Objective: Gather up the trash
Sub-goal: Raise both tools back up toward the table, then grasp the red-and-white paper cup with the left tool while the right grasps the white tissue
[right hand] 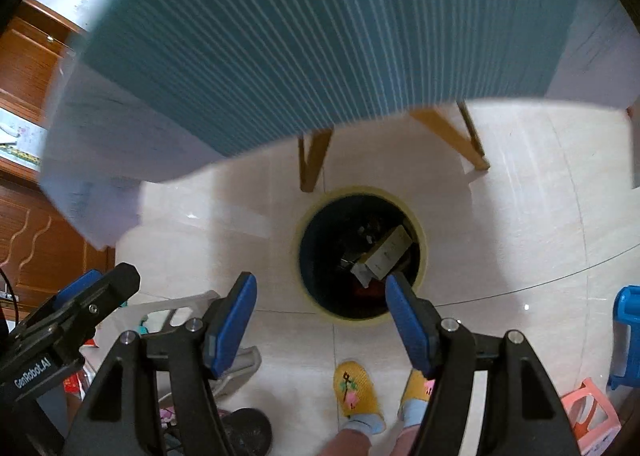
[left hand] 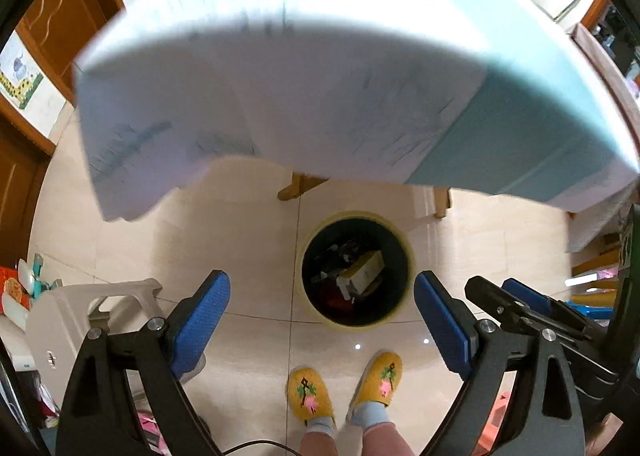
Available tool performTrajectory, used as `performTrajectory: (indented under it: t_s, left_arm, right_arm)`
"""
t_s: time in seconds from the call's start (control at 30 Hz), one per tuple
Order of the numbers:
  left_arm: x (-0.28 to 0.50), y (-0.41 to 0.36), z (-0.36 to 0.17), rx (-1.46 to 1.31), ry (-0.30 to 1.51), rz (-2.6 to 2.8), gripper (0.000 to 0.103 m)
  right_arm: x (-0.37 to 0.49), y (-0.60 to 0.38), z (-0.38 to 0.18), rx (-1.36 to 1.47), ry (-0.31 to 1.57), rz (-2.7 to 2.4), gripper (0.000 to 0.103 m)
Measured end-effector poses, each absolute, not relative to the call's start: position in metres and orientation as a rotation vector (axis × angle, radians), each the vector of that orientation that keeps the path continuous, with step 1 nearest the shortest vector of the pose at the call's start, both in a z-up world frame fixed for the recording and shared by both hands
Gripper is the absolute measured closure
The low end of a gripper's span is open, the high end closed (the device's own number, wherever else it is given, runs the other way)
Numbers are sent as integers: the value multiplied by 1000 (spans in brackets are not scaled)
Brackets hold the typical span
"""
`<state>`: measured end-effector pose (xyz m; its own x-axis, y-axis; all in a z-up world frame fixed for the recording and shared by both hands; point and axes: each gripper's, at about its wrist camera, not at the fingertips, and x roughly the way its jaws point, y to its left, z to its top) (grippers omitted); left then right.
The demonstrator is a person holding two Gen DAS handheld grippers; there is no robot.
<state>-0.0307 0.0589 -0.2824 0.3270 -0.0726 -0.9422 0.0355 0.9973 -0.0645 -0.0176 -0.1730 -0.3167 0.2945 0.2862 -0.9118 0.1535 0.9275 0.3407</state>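
Observation:
A round trash bin (left hand: 316,310) with a yellow rim and dark liner stands on the tiled floor below the table edge. It holds a cardboard box (left hand: 366,270) and dark scraps. It also shows in the right wrist view (right hand: 310,296) with the same box (right hand: 390,250). My left gripper (left hand: 322,304) is open and empty, hovering above the bin. My right gripper (right hand: 320,298) is open and empty, also above the bin. The right gripper appears at the right edge of the left wrist view (left hand: 520,306).
A table with a white and teal cloth (left hand: 304,68) overhangs the bin, wooden legs (right hand: 314,160) behind it. My feet in yellow slippers (left hand: 310,396) stand in front of the bin. A grey stool (left hand: 92,320) is at the left, a blue chair (right hand: 626,332) and pink stool (right hand: 592,416) at the right.

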Motion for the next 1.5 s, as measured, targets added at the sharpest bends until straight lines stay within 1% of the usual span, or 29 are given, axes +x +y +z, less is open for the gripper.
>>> performTrajectory:
  t_s: [0.4, 0.7, 0.93, 1.03, 1.2, 1.33, 1.5]
  left_arm:
    - [-50, 48, -140, 3, 1090, -182, 11]
    - [-47, 52, -36, 3, 914, -234, 11]
    - [-33, 66, 25, 4, 778, -237, 11]
    - [-21, 73, 40, -10, 758, -238, 11]
    - [2, 79, 47, -22, 766, -220, 11]
    - [34, 82, 38, -61, 825, -209, 11]
    - [83, 82, 16, -113, 908, -170, 11]
  right_arm:
    - [-52, -165, -158, 393, 1110, 119, 36]
    - [-58, -158, -53, 339, 955, 102, 36]
    - [-49, -161, 4, 309, 797, 78, 36]
    - [-38, -160, 17, 294, 756, 69, 36]
    - [-19, -155, 30, 240, 726, 78, 36]
    - [6, -160, 30, 228, 729, 86, 36]
    - [58, -174, 19, 224, 751, 110, 36]
